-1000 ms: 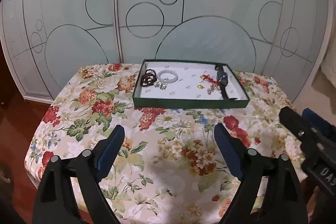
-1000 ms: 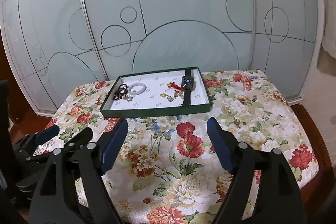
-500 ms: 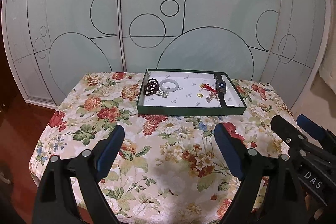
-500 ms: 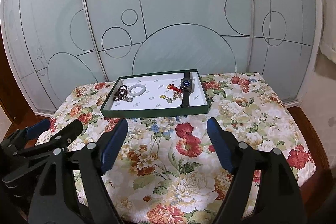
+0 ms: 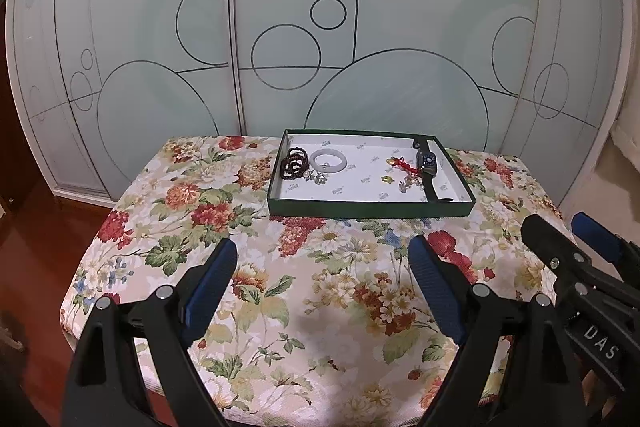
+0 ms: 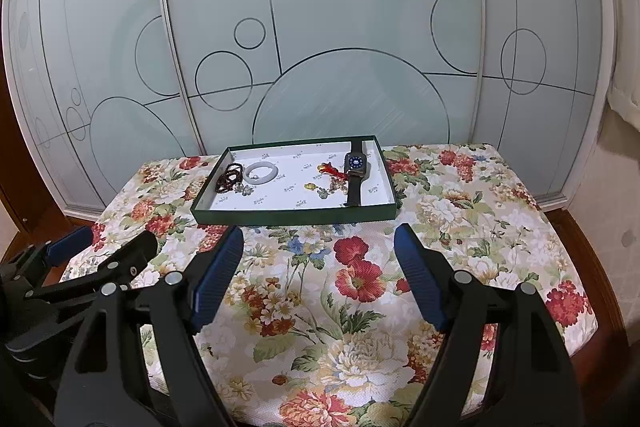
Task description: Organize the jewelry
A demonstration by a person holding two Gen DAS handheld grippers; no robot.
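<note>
The jewelry lies in a shallow green tray (image 5: 370, 209) at the far side of the table, close to the frosted glass doors (image 5: 296, 27). At the tray's left end sit a dark bead bracelet (image 5: 294, 163) and, just beside it, a pale bangle (image 5: 329, 161). Toward the right end are a red cord charm (image 5: 404, 163), a few small trinkets too small to identify, and a black watch (image 5: 427, 167) stretched along the right wall. Everything appears to be in the tray, so the sorting looks finished or nearly so. The left gripper (image 5: 324, 283) and right gripper (image 6: 320, 267) hang over the near part of the flowered tablecloth (image 5: 320, 307), well apart from the tray, both with jaws wide and empty. Any further move would call for a forward reach and a fine pinch.
</note>
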